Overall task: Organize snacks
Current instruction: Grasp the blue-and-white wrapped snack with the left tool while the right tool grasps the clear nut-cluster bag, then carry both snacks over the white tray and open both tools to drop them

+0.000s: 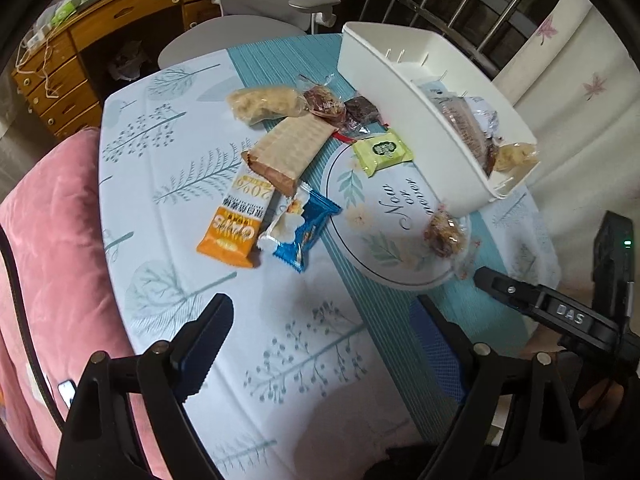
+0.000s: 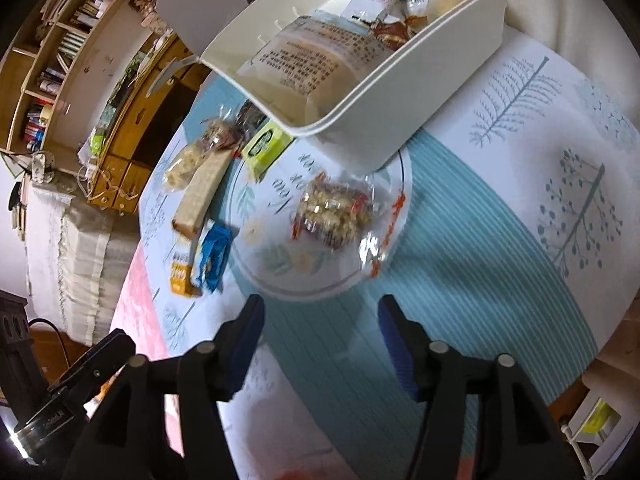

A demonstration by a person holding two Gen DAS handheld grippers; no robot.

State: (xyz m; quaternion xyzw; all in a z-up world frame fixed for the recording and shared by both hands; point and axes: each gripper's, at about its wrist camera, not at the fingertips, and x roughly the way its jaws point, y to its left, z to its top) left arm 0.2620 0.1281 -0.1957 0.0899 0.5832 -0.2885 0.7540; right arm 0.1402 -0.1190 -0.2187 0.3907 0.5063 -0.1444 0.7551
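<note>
Wafer bar [image 1: 289,148] lying diagonally (brown end nearest)

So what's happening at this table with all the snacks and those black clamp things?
A person holding a two-finger gripper in each hand is sorting snacks into a white bin. A few packets already lie in it. Both the left gripper and the right gripper are open and hold nothing. The right one points at a clear-wrapped snack on the plate, probably the next pick. More snacks, such as the green packet and the blue packet, wait on the tablecloth.
</note>
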